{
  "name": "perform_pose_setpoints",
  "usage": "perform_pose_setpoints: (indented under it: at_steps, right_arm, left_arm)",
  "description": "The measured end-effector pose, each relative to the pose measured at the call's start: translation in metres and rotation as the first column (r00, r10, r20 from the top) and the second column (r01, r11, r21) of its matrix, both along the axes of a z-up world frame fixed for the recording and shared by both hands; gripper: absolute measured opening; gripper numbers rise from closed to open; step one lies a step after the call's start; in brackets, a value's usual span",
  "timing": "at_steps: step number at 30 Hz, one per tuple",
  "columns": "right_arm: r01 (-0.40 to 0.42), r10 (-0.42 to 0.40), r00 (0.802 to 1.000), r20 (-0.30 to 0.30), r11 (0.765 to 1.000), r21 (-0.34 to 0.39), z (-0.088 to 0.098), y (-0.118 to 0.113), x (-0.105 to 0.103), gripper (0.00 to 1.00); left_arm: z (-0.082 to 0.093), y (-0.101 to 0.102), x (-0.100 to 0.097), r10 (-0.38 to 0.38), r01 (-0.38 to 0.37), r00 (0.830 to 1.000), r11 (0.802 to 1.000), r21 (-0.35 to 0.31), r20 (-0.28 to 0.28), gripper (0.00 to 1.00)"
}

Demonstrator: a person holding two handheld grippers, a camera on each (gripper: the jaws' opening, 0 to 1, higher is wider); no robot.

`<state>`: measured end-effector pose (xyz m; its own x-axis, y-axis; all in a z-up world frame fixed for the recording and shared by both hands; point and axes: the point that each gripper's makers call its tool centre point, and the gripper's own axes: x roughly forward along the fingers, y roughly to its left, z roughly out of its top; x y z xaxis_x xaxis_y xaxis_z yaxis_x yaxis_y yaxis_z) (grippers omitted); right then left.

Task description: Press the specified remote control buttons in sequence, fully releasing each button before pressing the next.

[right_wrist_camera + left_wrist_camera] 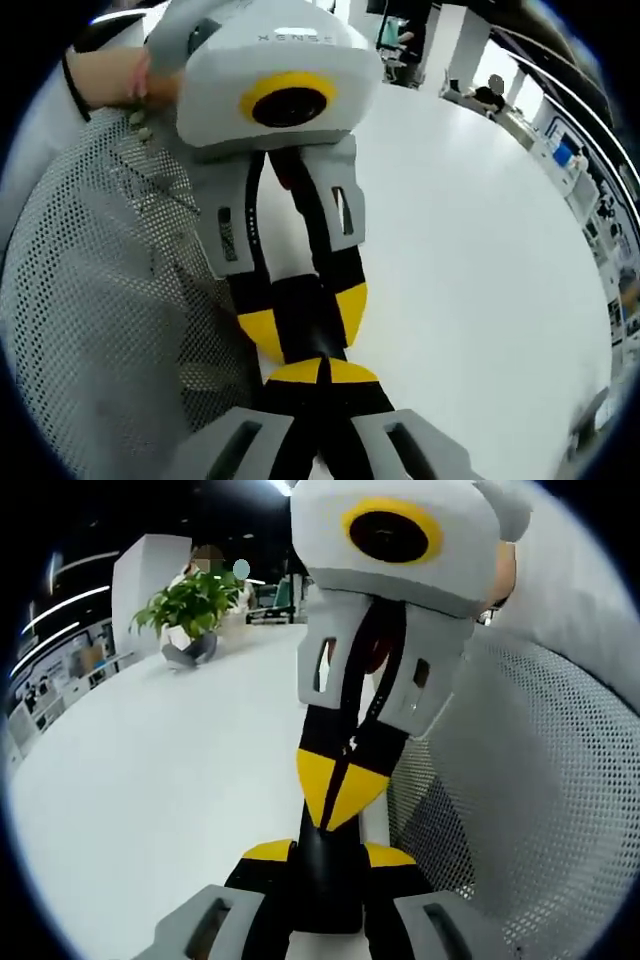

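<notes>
Left hand-held gripper (325,855) closed; right hand-held gripper (322,372) closed, tip-to-tip.

A broad, glossy white surface (150,780) stretches across an open-plan office, reflecting pale overhead light. At its far edge a leafy green potted plant (190,605) stands in a faceted grey-and-white pot, before a tall white pillar (140,575). Long white strip lights (65,605) run across a dark ceiling, above shelves and displays along the wall (55,675). In the right gripper view, the white surface (480,230) runs toward distant desks, where a seated person (490,95) is visible. Grey perforated mesh fabric (90,300) fills the near side.
</notes>
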<state>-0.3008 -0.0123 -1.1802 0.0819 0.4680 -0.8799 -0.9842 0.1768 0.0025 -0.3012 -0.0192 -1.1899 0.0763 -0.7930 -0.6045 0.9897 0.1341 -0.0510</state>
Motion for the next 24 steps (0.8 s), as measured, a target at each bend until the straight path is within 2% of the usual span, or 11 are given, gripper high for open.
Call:
perform_pose_setpoints:
  at_steps: [3, 6, 12, 16, 20, 22, 24]
  right_arm:
    - [-0.055, 0.055, 0.998, 0.017, 0.999, -0.002, 0.0006, 0.0038, -0.0036, 0.00]
    - [-0.061, 0.061, 0.998, 0.012, 0.998, -0.001, -0.0005, 0.0073, -0.0062, 0.00]
    - [-0.084, 0.085, 0.996, 0.028, 0.996, -0.042, -0.0025, 0.0069, -0.0046, 0.00]
    - [-0.069, 0.069, 0.998, 0.010, 0.996, -0.050, -0.0023, 0.0067, -0.0027, 0.00]
    - [-0.064, 0.065, 0.998, 0.022, 0.998, -0.027, -0.0026, 0.0051, -0.0039, 0.00]
    - [-0.131, 0.131, 0.989, 0.063, 0.991, 0.002, -0.0018, 0.0062, -0.0048, 0.00]
    - [-0.125, 0.125, 0.991, 0.043, 0.992, 0.015, -0.0016, 0.0042, -0.0048, 0.00]
  left_arm:
    - [-0.0003, 0.0000, 0.0003, 0.001, -0.001, 1.000, 1.000, 0.000, 0.000, 0.24]
    - [-0.0006, 0.0001, 0.0002, -0.001, 0.001, 1.000, 1.000, 0.003, 0.002, 0.24]
    - [-0.0009, 0.0000, 0.0004, -0.003, 0.003, 1.000, 1.000, 0.005, 0.003, 0.24]
    - [-0.0007, -0.0002, 0.0003, -0.006, 0.006, 1.000, 1.000, 0.007, 0.005, 0.24]
    - [-0.0007, -0.0003, 0.0003, -0.009, 0.009, 1.000, 1.000, 0.013, 0.013, 0.24]
    - [-0.0002, -0.0011, -0.0010, -0.013, 0.012, 0.999, 1.000, 0.024, 0.032, 0.24]
    - [-0.0001, -0.0003, -0.0008, -0.017, 0.016, 0.999, 0.999, 0.032, 0.035, 0.24]
